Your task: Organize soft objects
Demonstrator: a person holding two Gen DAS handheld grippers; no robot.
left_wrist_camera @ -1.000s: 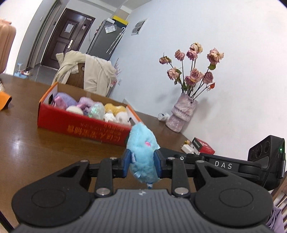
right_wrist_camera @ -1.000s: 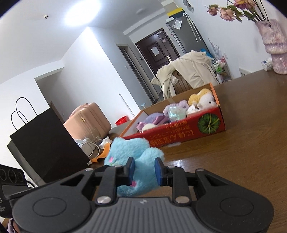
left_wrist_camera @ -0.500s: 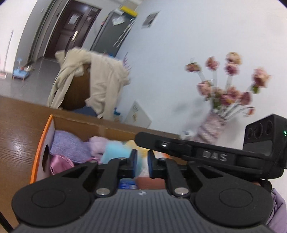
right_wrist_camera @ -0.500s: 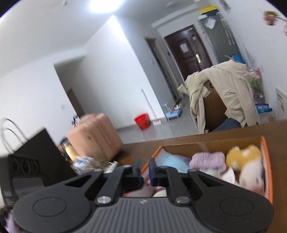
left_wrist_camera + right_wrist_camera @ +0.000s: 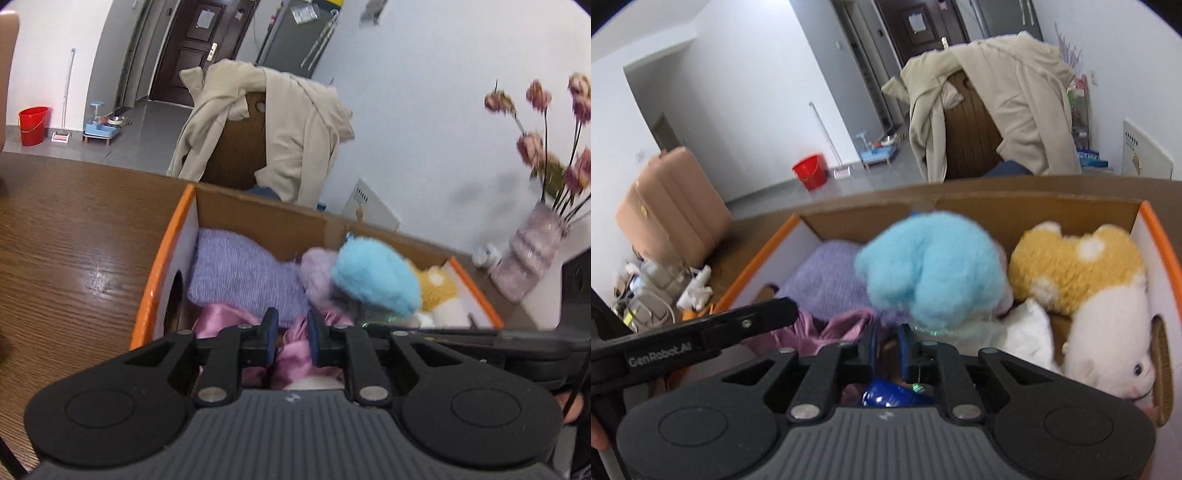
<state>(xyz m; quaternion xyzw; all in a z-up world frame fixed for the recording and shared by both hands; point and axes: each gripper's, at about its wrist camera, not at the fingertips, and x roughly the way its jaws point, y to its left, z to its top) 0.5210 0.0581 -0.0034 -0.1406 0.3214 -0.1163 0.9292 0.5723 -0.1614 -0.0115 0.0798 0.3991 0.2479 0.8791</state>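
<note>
Both grippers have let go since a second ago. Left view: left gripper (image 5: 290,334) empty, slightly parted; blue plush (image 5: 375,278) atop the box (image 5: 162,266) pile. Right view: right gripper (image 5: 886,345) released too. Plush perches high, could roll out.

Each hand-held gripper, left (image 5: 290,334) and right (image 5: 886,343), has a ribbed grey body, black linkage arms with round silver screws, twin circular recesses, blue-padded fingers (image 5: 270,332), and, on the left unit's side bar, white "GenRobot.AI" lettering.
</note>
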